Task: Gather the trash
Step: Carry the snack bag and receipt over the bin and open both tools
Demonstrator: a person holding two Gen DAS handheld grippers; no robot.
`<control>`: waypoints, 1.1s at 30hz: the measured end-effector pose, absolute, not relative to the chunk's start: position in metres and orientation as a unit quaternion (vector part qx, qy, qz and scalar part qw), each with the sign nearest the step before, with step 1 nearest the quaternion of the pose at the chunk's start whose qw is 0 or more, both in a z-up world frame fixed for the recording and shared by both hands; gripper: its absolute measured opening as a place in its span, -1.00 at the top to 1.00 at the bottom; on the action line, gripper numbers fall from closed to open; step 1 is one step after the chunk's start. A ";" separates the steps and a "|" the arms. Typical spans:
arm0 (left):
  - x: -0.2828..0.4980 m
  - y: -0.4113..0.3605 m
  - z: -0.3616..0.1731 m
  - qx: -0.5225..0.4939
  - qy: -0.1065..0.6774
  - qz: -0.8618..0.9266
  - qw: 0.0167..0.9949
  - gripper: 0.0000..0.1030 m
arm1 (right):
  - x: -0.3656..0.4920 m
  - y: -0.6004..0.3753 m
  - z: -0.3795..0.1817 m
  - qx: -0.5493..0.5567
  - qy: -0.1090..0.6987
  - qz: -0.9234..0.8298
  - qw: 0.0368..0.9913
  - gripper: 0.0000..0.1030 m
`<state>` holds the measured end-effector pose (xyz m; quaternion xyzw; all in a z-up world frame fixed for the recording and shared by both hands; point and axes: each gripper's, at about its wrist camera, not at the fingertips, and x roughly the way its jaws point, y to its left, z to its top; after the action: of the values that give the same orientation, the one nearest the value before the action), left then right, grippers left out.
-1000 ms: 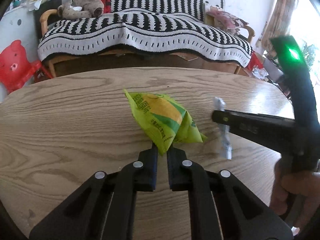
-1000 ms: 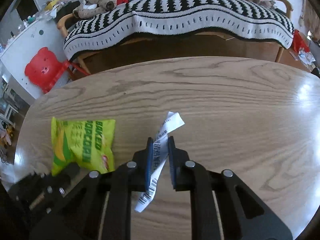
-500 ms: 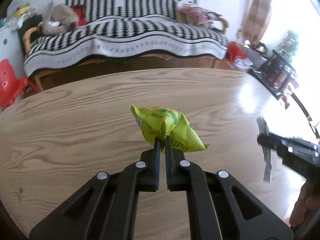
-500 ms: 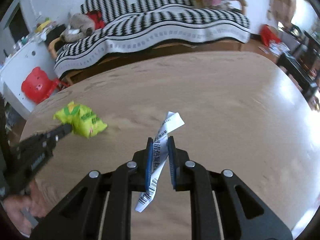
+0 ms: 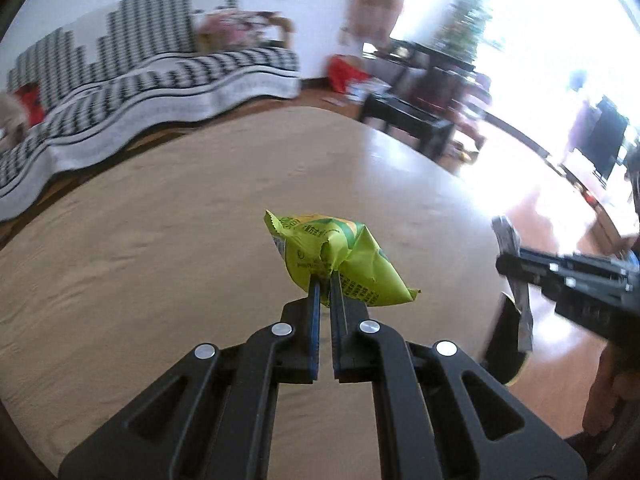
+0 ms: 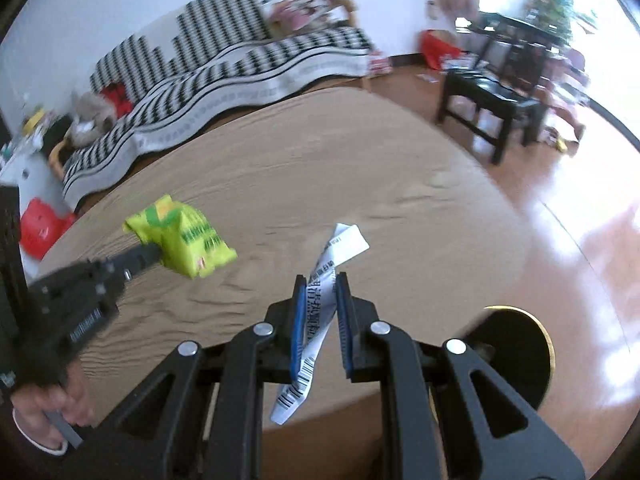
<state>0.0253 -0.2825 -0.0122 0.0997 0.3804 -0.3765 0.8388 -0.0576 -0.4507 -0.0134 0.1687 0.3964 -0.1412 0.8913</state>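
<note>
The green bag (image 5: pixel 340 260) hangs pinched at the tip of the left tongs (image 5: pixel 325 280), clear of the counter (image 5: pixel 160 240); a second ago it sat low over the wood, half a second ago it was already lifted, and now it rides nearer the counter's right end. In the right wrist view the bag (image 6: pixel 182 236) is up and to the left of the right tongs (image 6: pixel 322 282), closer than half a second ago. The receipt (image 6: pixel 326 280) is clamped between the right tongs' blue pads, one end sticking up past the tips, the barcoded end drooping below, its grip unchanged across the frames. From the left wrist, the right tongs (image 5: pixel 502 266) and receipt (image 5: pixel 520 304) show at the right, past the counter's edge. Both views have swung right: the sofa (image 6: pixel 224 64) has slid left, a dark side table (image 6: pixel 492 92) and bright floor have come in, and a dark round bin (image 6: pixel 516 344) with a yellow rim now appears just below and right of the right tongs.
</note>
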 end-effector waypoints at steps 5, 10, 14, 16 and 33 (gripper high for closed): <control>-0.009 -0.339 -0.017 0.115 0.387 -0.424 0.811 0.93 | -0.117 -0.506 -0.015 0.196 0.385 -0.182 0.883 0.70; -0.051 -0.387 -0.019 0.127 0.376 -0.476 0.785 0.94 | -0.173 -0.560 -0.025 0.225 0.379 -0.222 0.870 0.70; -0.082 -0.419 -0.035 0.148 0.378 -0.508 0.760 0.94 | -0.204 -0.592 -0.038 0.246 0.379 -0.241 0.859 0.70; -0.093 -0.429 -0.042 0.159 0.379 -0.518 0.750 0.94 | -0.216 -0.606 -0.048 0.258 0.384 -0.248 0.851 0.70; -0.119 -0.482 -0.090 0.196 0.410 -0.544 0.706 0.93 | -0.236 -0.634 -0.077 0.301 0.396 -0.258 0.828 0.70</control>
<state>-0.1193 -0.4815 -0.0902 0.1960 0.4096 -0.5437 0.7059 -0.2362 -0.6343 -0.0771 0.3010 0.3958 -0.2575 0.8285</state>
